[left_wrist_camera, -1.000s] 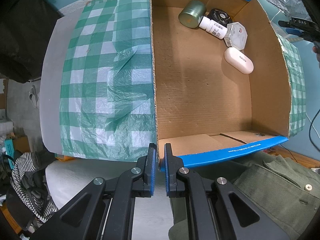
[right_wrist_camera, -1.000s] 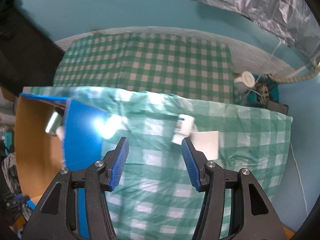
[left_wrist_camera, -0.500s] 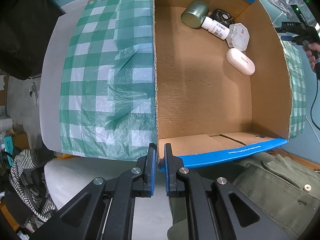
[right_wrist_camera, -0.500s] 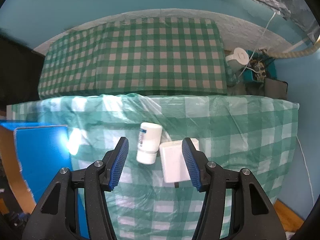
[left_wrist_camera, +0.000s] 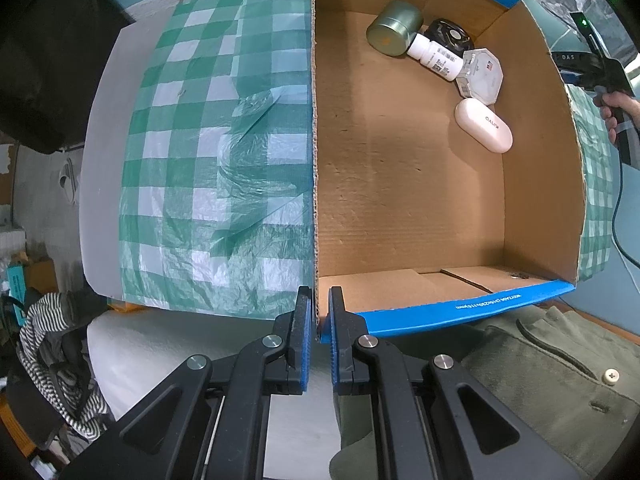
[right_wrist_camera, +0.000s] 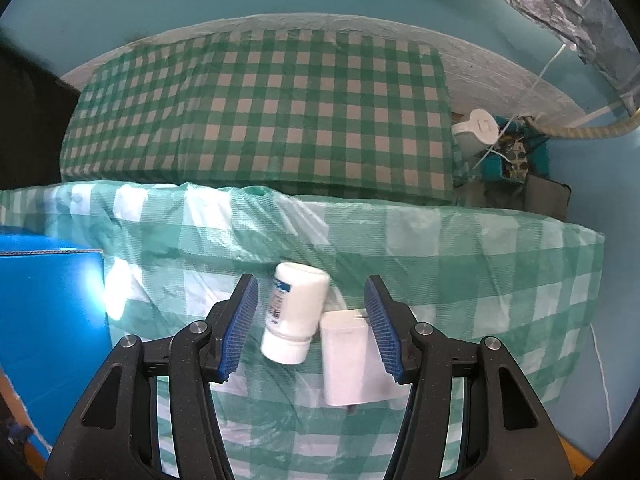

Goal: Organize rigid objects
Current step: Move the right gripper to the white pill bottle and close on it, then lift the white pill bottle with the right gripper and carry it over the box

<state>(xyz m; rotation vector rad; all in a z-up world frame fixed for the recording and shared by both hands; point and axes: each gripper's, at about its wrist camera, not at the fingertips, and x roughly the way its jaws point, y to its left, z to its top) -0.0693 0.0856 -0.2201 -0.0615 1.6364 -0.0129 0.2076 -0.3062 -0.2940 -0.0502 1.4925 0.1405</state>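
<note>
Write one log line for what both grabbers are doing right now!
left gripper: shut on cardboard box corner | right gripper: open, over white bottle and white block on checked cloth

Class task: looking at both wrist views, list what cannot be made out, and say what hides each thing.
- Left wrist view: black item in the box, partly hidden by the tin and bottle.
- Left wrist view: right gripper, cut off by the edge.
- Right wrist view: bottle label, too blurred to read.
- Right wrist view: white block underside, hidden against the cloth.

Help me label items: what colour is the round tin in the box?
Metallic green tin; the left wrist view shows it best.
</note>
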